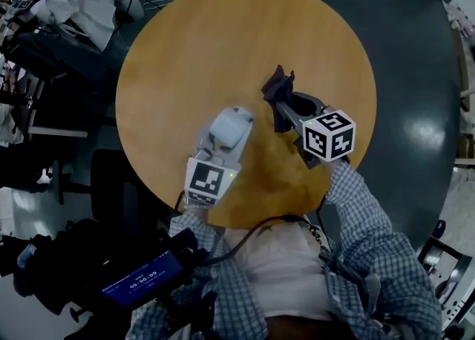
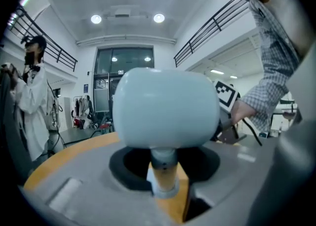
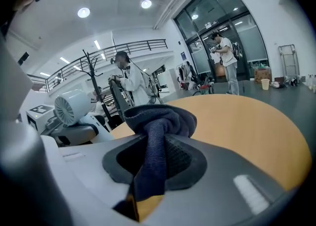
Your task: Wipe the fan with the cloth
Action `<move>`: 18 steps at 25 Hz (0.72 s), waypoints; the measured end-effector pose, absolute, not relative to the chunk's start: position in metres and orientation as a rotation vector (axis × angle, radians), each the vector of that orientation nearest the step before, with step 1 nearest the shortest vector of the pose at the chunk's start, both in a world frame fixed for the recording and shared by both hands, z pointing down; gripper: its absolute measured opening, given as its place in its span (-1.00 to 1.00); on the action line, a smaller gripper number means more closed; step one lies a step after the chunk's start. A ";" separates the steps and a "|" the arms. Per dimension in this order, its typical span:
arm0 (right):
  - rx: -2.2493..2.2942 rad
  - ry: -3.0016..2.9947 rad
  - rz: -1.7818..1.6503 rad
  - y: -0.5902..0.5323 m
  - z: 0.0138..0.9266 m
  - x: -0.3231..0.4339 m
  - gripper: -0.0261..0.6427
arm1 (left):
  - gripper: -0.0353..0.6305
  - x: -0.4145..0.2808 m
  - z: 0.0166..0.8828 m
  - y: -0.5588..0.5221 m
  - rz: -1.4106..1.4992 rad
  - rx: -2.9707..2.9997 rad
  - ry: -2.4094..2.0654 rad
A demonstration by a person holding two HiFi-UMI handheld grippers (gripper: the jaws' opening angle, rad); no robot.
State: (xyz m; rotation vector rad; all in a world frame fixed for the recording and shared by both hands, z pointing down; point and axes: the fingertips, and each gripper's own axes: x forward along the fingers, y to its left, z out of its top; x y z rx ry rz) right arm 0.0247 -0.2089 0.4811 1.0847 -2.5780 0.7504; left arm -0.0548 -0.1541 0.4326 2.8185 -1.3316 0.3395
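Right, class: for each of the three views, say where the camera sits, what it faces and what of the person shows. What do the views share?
Head view: on the head, steeply down at the table; sleeves, left gripper, right gripper show.
Left gripper view: on the left gripper, facing the fan clamped by its stem; right sleeve shows.
Right gripper view: on the right gripper, facing the cloth in its own jaws.
Shared: the fan appears in all three.
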 end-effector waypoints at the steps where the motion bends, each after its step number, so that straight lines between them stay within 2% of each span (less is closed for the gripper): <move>1: 1.080 -2.560 0.761 -0.207 0.487 0.027 -0.64 | -0.48 -0.052 0.439 -0.156 0.351 2.811 -1.324; 18: 1.053 -2.305 0.834 -0.198 0.581 0.021 -0.64 | -0.48 -0.042 0.519 -0.183 0.501 2.709 -1.226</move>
